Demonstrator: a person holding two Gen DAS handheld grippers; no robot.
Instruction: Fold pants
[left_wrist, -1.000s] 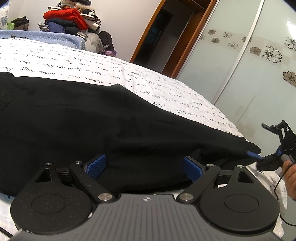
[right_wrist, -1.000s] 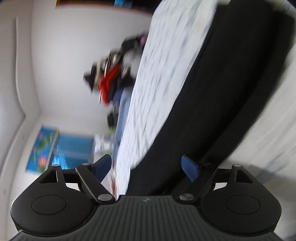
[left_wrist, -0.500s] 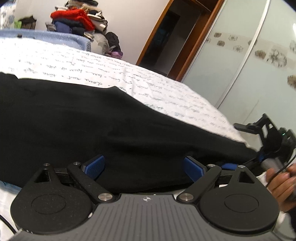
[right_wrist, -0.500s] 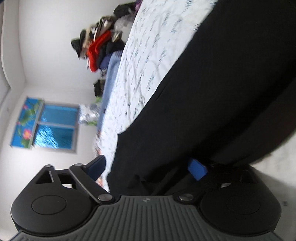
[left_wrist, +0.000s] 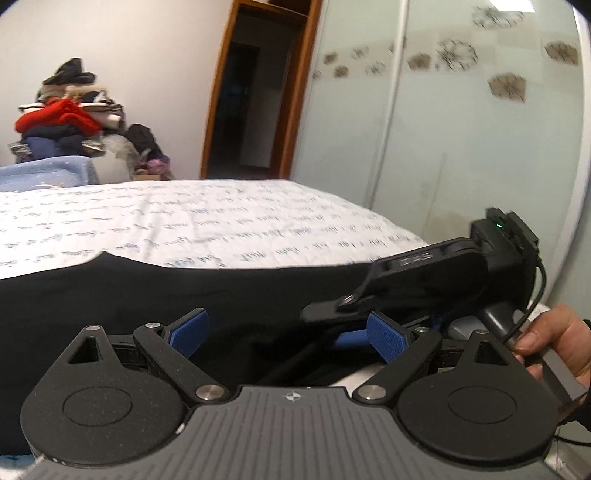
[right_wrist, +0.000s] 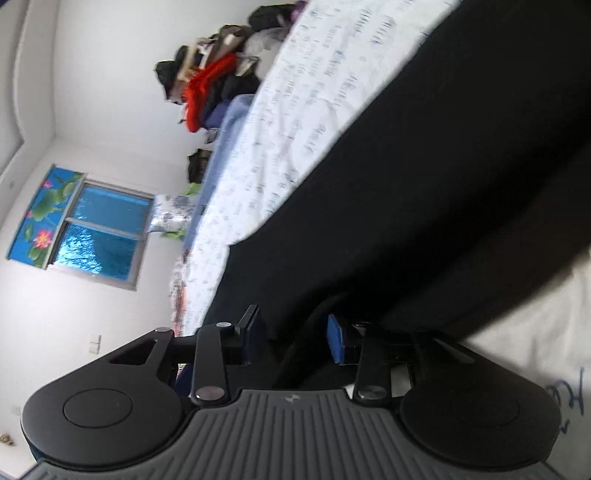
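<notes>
Bed with a script-printed sheet fills both views; black pants lie flat along its near side, one long dark band, edge close to the mattress edge. Fabric looks soft, limp and fairly light; expect it to drape and sag when lifted, with no stiffness to hold a fold line, and a single layer may slip free. Best hold, by my reckoning: pinch both layers at the hem or outer seam, near the corners. Right gripper is rolled on its side at the pants' end, jaws closing with a fold of black cloth between the blue pads; whether they press yet I cannot tell. Left gripper hovers over the near edge, fingers well apart, nothing held.
</notes>
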